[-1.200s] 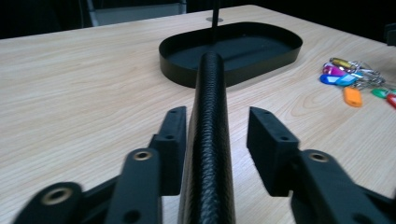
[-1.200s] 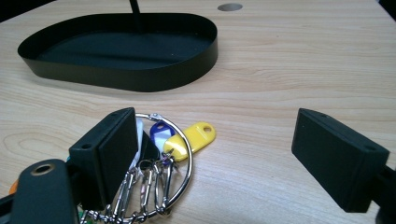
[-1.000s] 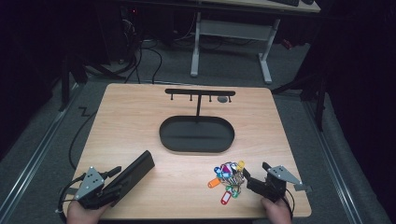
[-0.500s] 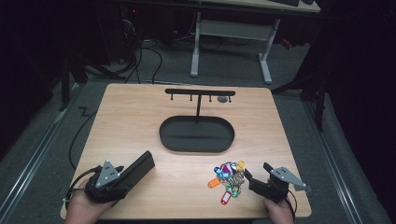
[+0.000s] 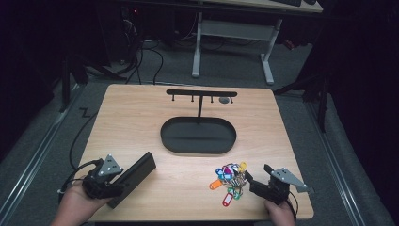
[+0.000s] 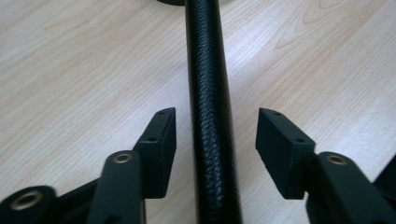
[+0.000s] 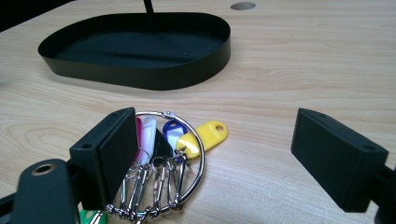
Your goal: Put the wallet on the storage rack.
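Wooden table [image 5: 141, 127]; black case [image 6: 210, 116] (ends cropped)

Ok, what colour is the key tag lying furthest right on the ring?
Yellow; the key tag shows best in the right gripper view.

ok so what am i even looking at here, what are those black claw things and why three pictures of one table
A person sits at a wooden table and holds a hand tool with two black jaws in each hand. The high view looks down from above: the left gripper is at the lower left, the right gripper at the lower right. The other two pictures come from small cameras that ride on the tools and look along their jaws.

On the table lie a long black case, a bunch of coloured key tags on a ring, and a black oval tray with a hook stand rising from it.

Nothing is gripped. The left jaws straddle the case, gaps showing on both sides; they have just been closing. The right jaws stand wide open by the key ring.
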The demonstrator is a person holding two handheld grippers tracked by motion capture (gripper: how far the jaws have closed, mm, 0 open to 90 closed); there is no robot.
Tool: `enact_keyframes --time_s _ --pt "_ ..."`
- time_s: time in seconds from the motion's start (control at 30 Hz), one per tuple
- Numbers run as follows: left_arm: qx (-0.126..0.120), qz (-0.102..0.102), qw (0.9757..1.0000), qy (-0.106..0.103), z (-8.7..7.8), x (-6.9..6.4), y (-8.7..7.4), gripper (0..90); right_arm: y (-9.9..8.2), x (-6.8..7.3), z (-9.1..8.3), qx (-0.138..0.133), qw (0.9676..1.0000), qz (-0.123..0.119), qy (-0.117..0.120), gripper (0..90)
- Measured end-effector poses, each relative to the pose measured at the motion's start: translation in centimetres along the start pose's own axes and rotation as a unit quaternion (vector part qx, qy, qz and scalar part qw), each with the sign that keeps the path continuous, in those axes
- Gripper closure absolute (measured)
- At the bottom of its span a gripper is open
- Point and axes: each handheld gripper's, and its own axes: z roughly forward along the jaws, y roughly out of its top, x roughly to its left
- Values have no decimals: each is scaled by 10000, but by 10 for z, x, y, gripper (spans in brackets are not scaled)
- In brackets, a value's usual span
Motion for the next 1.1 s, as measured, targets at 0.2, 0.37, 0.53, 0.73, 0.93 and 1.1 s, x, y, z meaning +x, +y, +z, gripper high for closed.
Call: enact_keyframes --time_s 0.2,0.37,0.53,0.73,0.93,1.1 --pt "588 59 9982 101 7 -3 15 616 0 -2 1 28 10000 48 14 149" --pt "712 66 9973 155 11 -2 20 681 -1 -2 1 38 10000 44 37 151" --pt "697 110 9975 100 11 2 19 752 -1 -2 1 29 10000 42 80 154" --pt "538 487 9970 264 10 -7 21 761 -1 -1 2 -12 9999 31 120 154" --pt "318 894 9950 309 7 -18 39 760 -2 -3 2 -21 9999 39 147 161" --pt "9 1358 9898 436 9 -27 60 760 -2 -3 1 -5 9999 -86 122 173"
